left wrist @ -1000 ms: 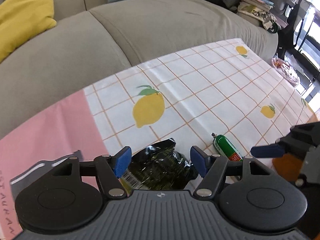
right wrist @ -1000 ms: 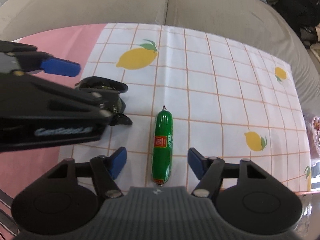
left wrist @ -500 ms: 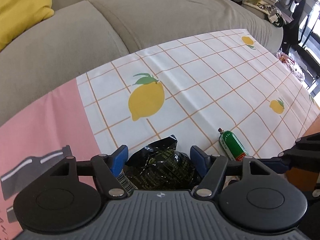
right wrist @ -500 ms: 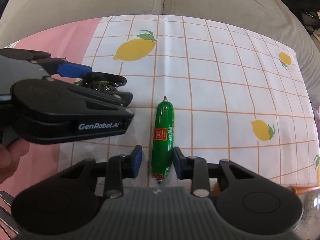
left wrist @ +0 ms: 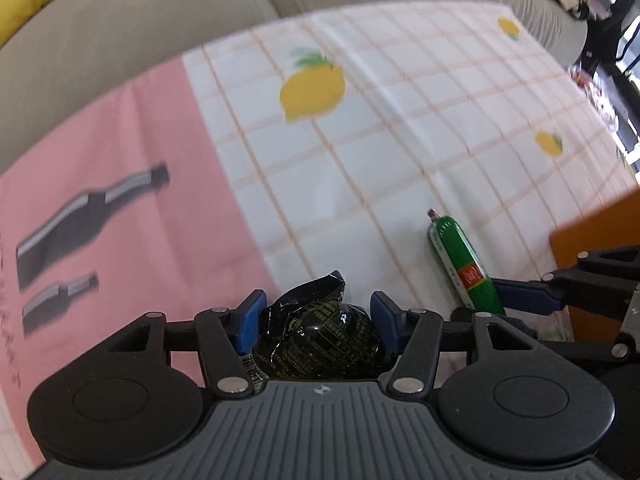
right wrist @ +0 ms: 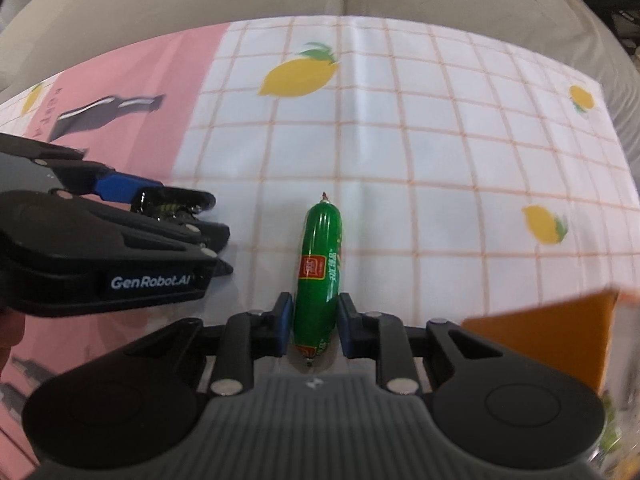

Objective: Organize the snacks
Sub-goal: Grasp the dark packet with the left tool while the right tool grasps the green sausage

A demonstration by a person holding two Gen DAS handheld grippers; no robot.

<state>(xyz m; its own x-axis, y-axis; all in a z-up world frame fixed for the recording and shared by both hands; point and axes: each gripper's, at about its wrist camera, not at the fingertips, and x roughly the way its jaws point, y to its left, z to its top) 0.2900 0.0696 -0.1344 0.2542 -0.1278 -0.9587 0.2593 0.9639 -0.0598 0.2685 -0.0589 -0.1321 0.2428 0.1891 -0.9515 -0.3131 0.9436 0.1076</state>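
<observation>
Two snacks are each partly hidden: the crinkled, glossy black packet loses its near half behind the left gripper, and the sausage's near end sits in shadow at the right gripper, while an orange box is cut off at the frame edge and its top cannot be made out. Both lie on a smooth cloth of orange checks and printed lemons, with a pink strip to its left. Left jaws are closing with the packet between the blue pads, contact unclear; right pads are clamped on the smooth green sausage tube.
</observation>
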